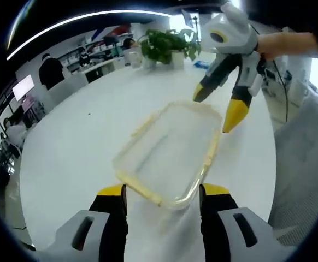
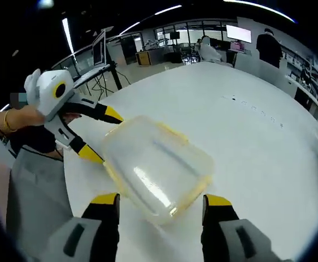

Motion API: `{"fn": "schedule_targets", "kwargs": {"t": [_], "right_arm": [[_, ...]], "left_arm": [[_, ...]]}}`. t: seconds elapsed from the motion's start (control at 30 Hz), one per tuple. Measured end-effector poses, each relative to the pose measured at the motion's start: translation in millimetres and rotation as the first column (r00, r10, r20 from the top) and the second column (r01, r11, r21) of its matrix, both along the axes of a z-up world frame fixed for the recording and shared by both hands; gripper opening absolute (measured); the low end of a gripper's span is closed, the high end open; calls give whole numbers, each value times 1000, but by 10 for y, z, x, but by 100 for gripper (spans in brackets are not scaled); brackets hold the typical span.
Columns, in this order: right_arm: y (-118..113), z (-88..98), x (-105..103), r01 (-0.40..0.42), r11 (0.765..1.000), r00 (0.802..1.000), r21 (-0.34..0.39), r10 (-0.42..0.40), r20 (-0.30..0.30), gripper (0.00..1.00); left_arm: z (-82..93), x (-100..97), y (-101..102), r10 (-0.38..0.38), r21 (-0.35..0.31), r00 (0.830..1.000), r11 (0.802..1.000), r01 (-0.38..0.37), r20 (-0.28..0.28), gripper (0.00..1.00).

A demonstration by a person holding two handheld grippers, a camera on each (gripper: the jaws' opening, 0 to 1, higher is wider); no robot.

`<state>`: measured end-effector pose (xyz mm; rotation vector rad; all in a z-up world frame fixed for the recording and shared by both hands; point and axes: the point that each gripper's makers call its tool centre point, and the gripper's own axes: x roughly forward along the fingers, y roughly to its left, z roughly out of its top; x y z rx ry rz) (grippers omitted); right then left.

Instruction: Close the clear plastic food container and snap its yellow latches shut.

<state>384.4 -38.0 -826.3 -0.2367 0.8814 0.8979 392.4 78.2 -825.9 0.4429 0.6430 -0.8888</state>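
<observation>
A clear plastic food container (image 1: 167, 153) with yellow latches along its edges lies on the white table (image 1: 71, 147). Its lid seems to rest on top; blur hides whether any latch is snapped. My left gripper (image 1: 163, 192) is open, its jaws straddling the container's near end. My right gripper (image 1: 216, 106) comes in from the upper right, open, with its yellow tips at the container's far corner. In the right gripper view the container (image 2: 156, 166) sits just ahead of my open right gripper (image 2: 162, 200). The left gripper (image 2: 101, 135) reaches its far left edge, held by a hand.
Potted plants (image 1: 167, 46) stand at the table's far end, with people and desks behind them. A grey chair (image 1: 306, 164) is at the right. The table (image 2: 257, 142) spreads wide to the right of the container, and a person's grey clothing (image 2: 33, 207) is at the table edge.
</observation>
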Motion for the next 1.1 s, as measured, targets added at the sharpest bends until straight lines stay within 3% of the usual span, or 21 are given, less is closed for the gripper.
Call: {"fn": "schedule_targets", "kwargs": {"t": [0.53,0.77,1.1], "right_arm": [[-37,-88,149,4,1000,1000,-11,-4,-15,59],[-73,-51,350,16,1000,1000,-9,-16,3,59],[-62,-29,649,1,1000,999,-17,-1,41,59]], "left_arm": [[-56,219,-35,-57,42,998,998,56,15,46],[-50,400,-54,-67,58,997,996,65,28,45],[-54,664,-33,-18,55,999,998,16,44,43]]}}
